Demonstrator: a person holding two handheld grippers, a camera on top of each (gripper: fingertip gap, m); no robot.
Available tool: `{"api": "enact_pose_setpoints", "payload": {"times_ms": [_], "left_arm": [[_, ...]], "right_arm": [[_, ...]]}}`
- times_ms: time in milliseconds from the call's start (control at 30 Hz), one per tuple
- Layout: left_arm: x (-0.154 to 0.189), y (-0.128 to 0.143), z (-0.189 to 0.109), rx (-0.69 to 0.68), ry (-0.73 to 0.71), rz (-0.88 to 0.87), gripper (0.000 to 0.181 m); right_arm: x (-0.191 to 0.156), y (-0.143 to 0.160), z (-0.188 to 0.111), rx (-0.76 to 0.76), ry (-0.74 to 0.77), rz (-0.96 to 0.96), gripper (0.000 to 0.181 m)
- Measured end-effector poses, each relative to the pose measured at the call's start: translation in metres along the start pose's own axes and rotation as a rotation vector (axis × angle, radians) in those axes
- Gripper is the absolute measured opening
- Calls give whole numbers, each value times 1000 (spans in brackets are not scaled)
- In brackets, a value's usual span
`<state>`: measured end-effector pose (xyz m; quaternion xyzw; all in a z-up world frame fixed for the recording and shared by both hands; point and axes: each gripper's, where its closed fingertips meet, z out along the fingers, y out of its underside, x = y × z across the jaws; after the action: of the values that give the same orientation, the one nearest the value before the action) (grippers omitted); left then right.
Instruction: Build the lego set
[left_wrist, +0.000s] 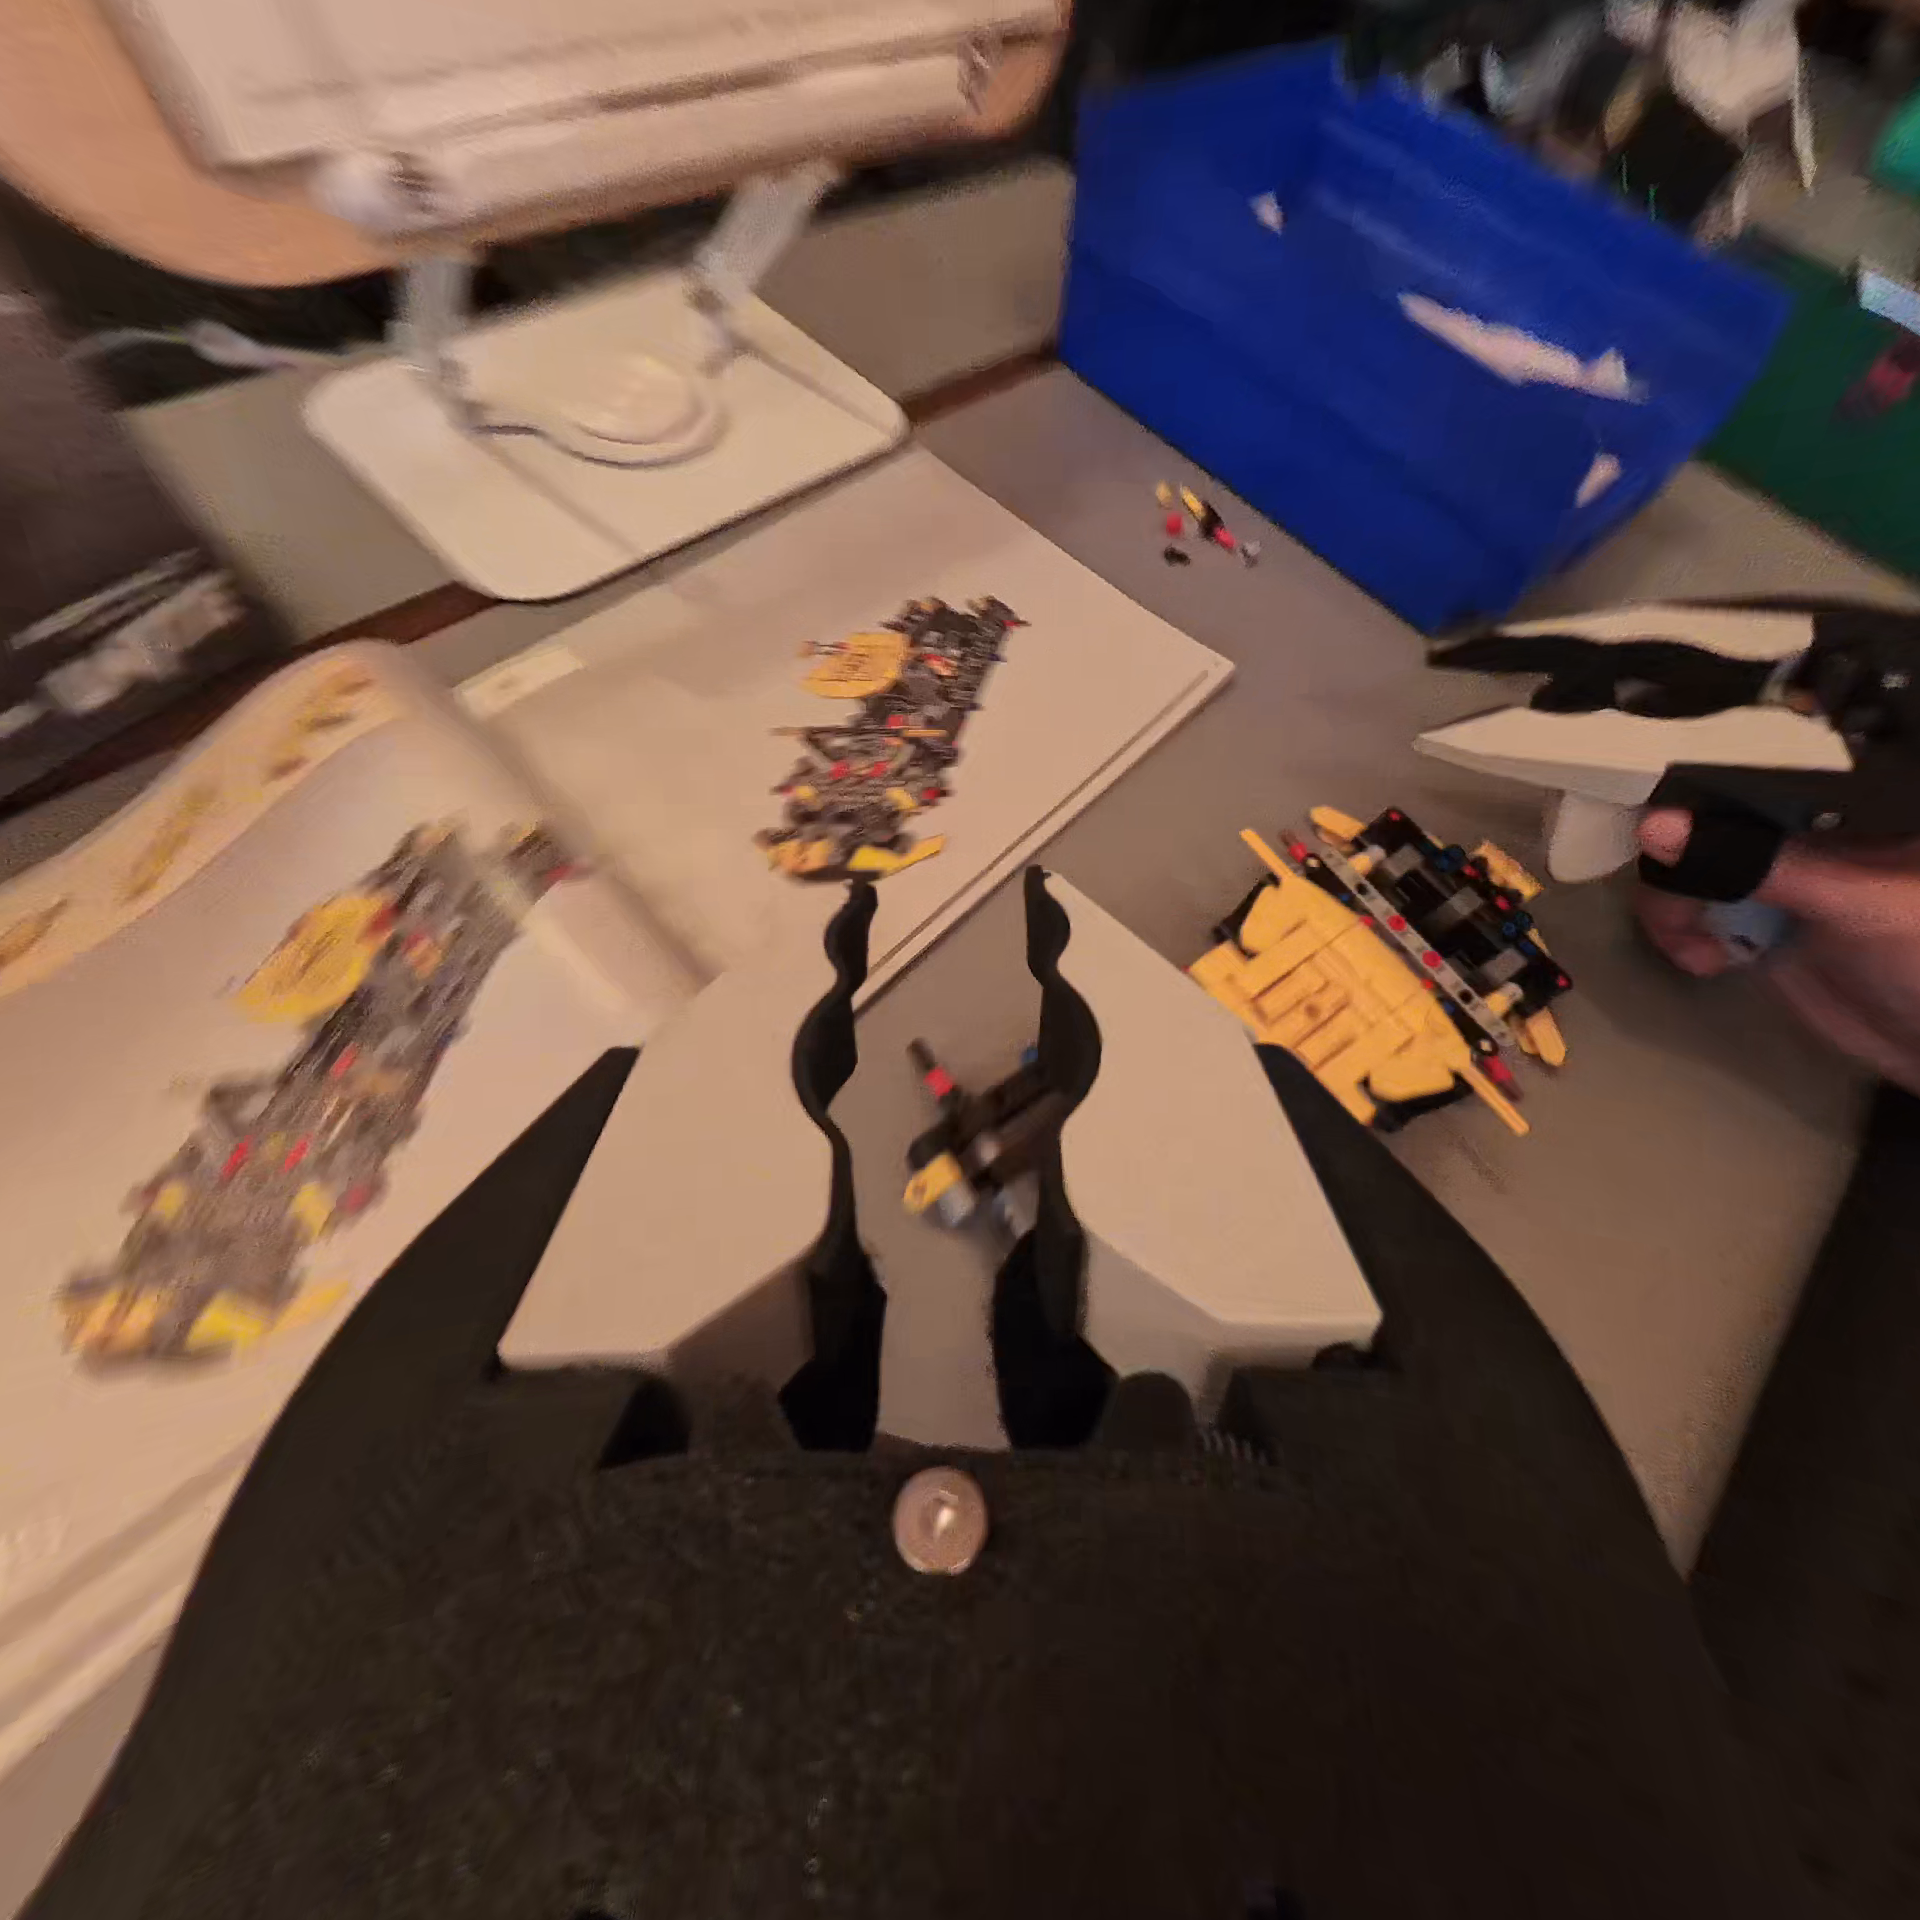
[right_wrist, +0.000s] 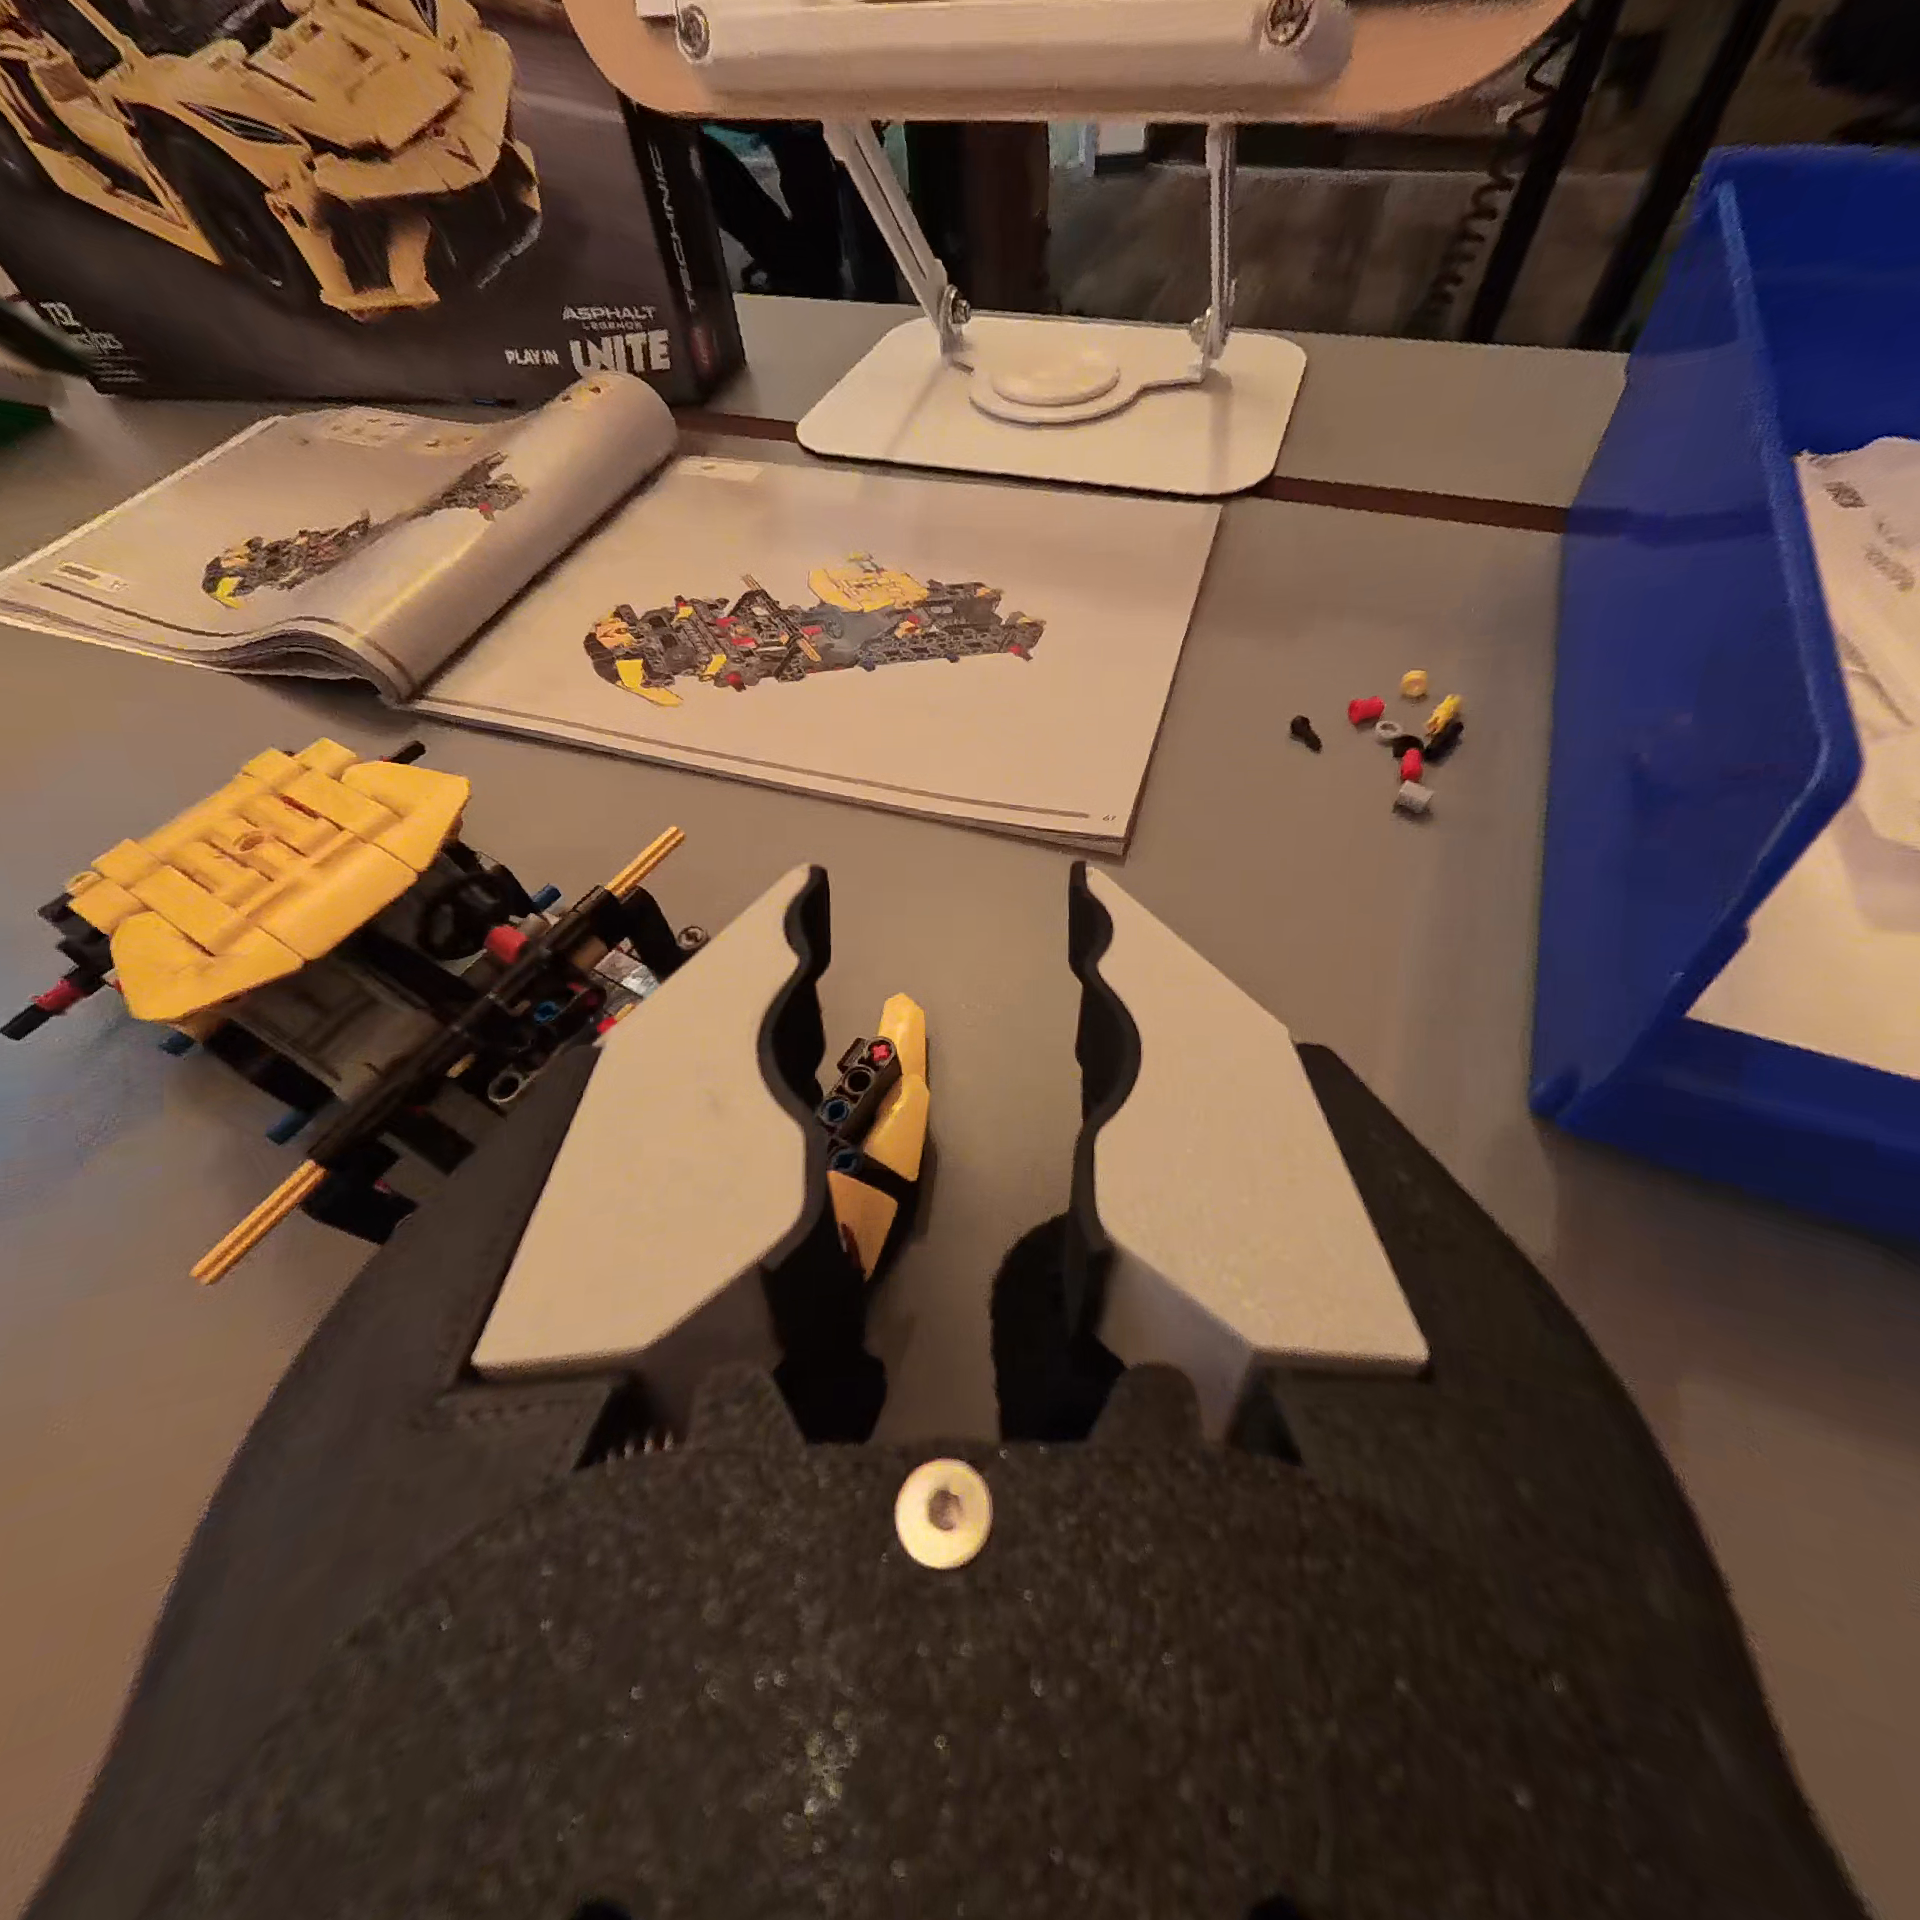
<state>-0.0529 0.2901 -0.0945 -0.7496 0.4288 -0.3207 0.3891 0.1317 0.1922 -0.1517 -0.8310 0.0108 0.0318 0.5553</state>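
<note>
Step in hand, as judged: picking up the small yellow-black sub-assembly (right_wrist: 881, 1122) to mate w/ the main yellow-black chassis section (right_wrist: 281, 966).

Doing it well: lower right gripper (right_wrist: 948, 883) straight down so both sides clear; sub-assy sits closer to one inner pad, so centre first. Pinch across the black beam, not the curved yellow panel, which prob. slips. Steady the chassis w/ left gripper (left_wrist: 951, 883) before pushing pins in. Check the open page first for orientation.

Gripper state: both spread, nothing pinched. In left wrist view the sub-assy (left_wrist: 982, 1132) lies on the worktop (right_wrist: 1351, 1039) between the spread fingers; blur there, contact can't be told.

Places, relative to the chassis: sub-assy just beside it, nearer the camera in right wrist view; manual beyond it; loose bits well apart, past the manual's corner, near the bin.

Count, largest to smallest:
- 1 blue bin (right_wrist: 1704, 665)
- 1 set box (right_wrist: 312, 187)
- 1 white stand (right_wrist: 1049, 405)
- 1 open instruction manual (right_wrist: 727, 644)
- 1 chassis section
- 1 sub-assy
- approx. 8 loose small pieces (right_wrist: 1397, 732), red, yellow, black, grey; exact no. hard to tell.
</note>
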Motion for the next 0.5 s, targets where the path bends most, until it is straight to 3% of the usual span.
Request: {"api": "enact_pose_setpoints", "payload": {"times_ms": [133,267,400,500], "left_arm": [[40,-21,89,-180,96,215,34],[80,-24,166,-236,179,465,41],[103,-7,209,-299,247,525,42],[106,3,223,-323,255,534,42]], "right_arm": [[5,0,-4,17,8,29,41],[0,1,-3,6,-41,60,41],[-3,3,-2,-4,-54,44,40],[-6,5,0,-16,-73,41,40]]}}
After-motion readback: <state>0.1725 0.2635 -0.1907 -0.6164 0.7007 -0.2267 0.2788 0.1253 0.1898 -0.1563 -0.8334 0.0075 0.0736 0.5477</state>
